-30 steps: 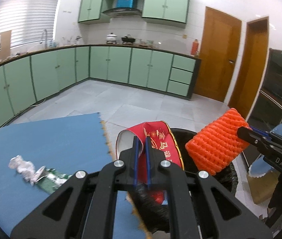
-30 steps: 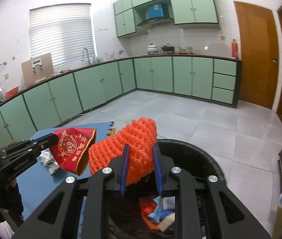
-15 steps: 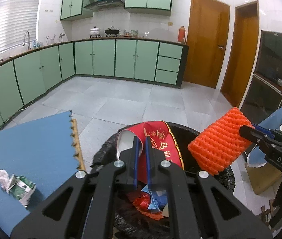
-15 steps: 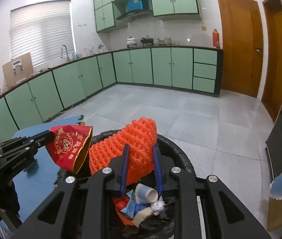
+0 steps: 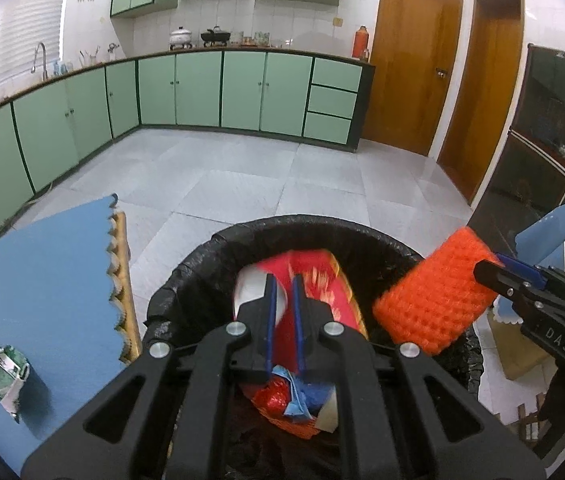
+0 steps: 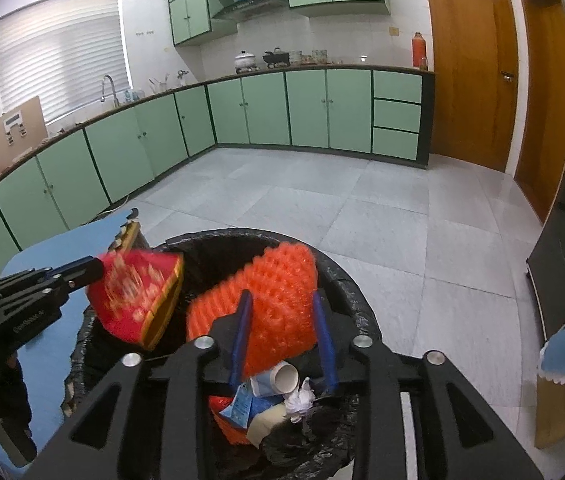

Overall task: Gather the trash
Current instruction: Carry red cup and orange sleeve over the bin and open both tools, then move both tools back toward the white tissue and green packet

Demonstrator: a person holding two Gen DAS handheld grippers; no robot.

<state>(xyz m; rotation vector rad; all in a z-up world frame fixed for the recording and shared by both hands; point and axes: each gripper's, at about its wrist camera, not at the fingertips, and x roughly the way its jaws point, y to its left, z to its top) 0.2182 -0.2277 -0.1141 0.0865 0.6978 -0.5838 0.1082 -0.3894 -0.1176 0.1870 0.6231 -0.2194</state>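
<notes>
A black-lined trash bin stands beside the blue table, with several pieces of trash inside. My left gripper is over the bin, its fingers slightly apart around a motion-blurred red and gold wrapper. My right gripper is over the bin with its fingers spread wider; the orange foam net sits between them.
The blue table is at the left with a crumpled white and green wrapper on it. Green cabinets line the far walls, wooden doors are at the right, and a blue and white cloth lies at the far right.
Both grippers moved from beside the table to over the bin. The left fingers have parted a little and the wrapper is blurred. The right fingers have spread wider around the net.
</notes>
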